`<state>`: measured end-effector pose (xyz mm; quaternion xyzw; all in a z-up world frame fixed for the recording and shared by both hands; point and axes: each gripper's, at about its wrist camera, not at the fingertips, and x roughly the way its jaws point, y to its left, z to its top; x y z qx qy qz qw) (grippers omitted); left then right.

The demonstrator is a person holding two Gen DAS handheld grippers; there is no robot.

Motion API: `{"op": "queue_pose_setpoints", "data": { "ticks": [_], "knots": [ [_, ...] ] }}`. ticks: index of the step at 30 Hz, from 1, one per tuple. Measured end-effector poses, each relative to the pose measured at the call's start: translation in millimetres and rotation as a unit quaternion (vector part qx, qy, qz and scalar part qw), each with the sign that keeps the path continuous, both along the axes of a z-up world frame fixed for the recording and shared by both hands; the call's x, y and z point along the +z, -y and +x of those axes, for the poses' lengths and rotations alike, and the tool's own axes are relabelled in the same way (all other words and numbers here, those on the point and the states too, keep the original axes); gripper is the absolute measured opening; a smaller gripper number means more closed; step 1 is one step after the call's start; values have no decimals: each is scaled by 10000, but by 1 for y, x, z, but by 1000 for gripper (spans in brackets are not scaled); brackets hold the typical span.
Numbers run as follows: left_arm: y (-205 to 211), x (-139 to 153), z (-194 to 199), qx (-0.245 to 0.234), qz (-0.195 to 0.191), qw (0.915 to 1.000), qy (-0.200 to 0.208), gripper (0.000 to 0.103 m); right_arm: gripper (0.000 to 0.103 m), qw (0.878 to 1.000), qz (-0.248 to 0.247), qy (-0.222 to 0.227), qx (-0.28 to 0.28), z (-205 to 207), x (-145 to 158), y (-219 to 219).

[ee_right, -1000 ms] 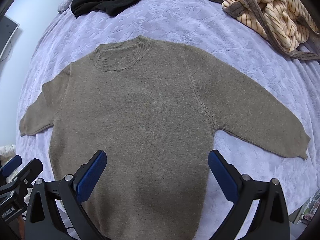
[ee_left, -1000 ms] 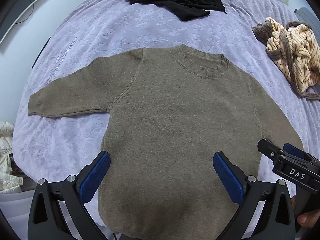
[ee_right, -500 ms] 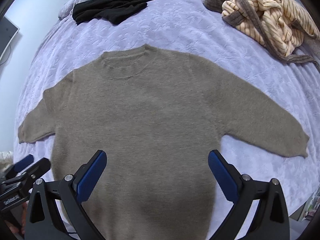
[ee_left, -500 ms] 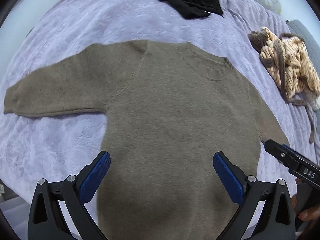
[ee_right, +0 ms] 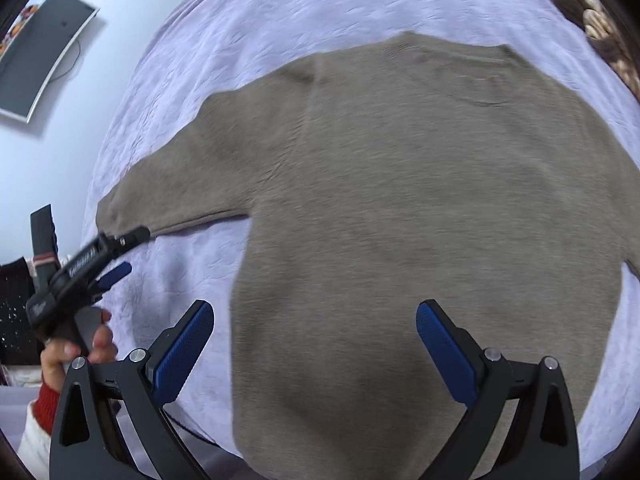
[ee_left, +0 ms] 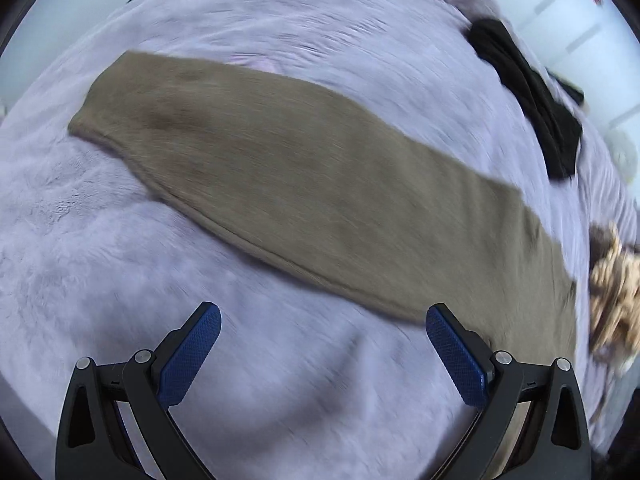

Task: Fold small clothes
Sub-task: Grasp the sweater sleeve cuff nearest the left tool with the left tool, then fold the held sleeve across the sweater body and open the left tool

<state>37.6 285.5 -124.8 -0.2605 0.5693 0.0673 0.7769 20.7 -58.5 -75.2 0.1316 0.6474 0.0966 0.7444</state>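
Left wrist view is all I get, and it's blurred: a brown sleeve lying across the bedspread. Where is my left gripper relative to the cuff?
Observer: In the right wrist view, the left gripper is right at the lower edge of the cuff. Its jaws are open and there is no cloth between them. I cannot tell whether it touches.
Operator: Is the rest of the sweater folded at all?
Observer: No. The sweater lies spread flat, with its collar at the far side.
Operator: And the right gripper?
Observer: The right gripper is open over the sweater's lower body and is holding nothing.
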Motion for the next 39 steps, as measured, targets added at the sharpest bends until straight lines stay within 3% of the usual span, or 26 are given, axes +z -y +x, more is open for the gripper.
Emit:
{"op": "queue_pose_setpoints", "data": {
  "ticks": [3, 5, 10, 12, 14, 16, 19, 21, 23, 29, 34, 39],
  "knots": [
    [-33, -23, 2, 405, -625, 9970, 219, 103, 102, 9998, -16, -112, 164, 0, -9, -23],
    [-46, -38, 7, 615, -1156, 9905, 418, 103, 102, 9994, -44, -195, 274, -1, -14, -35],
    [-57, -42, 13, 1066, -1800, 9730, 970, 102, 102, 9984, -164, -328, 429, -2, -23, -54],
    [-63, -36, 19, 1103, -1771, 9721, 1074, 79, 102, 9983, -164, -337, 440, -2, -23, -57],
    [-65, -36, 20, 1136, -1769, 9721, 1041, 36, 102, 9984, -151, -317, 440, -1, -24, -59],
    [-69, -37, 21, 1141, -1808, 9706, 1102, 14, 102, 9986, -94, -290, 430, 0, -22, -60],
    [-61, -15, 22, 865, -1340, 9786, 1304, 14, 102, 9989, -5, -245, 403, 1, -18, -56],
    [-42, 10, 24, 448, -956, 9828, 1516, 14, 102, 9992, 25, -168, 360, 2, -16, -50],
    [-19, 33, 28, 52, -802, 9818, 1718, 14, 102, 9995, 43, -126, 271, 3, -15, -40],
    [95, 89, 50, -1321, -773, 9650, 2131, 14, 102, 9995, 111, 26, -306, 9, -4, 20],
    [211, 101, 66, -2274, -905, 9456, 2144, 14, 102, 9959, -30, 228, -879, 6, 9, 90],
    [312, 82, 62, -3009, -941, 9284, 1966, 14, 102, 9881, -256, 197, -1505, -5, 7, 172]
  ]
}}
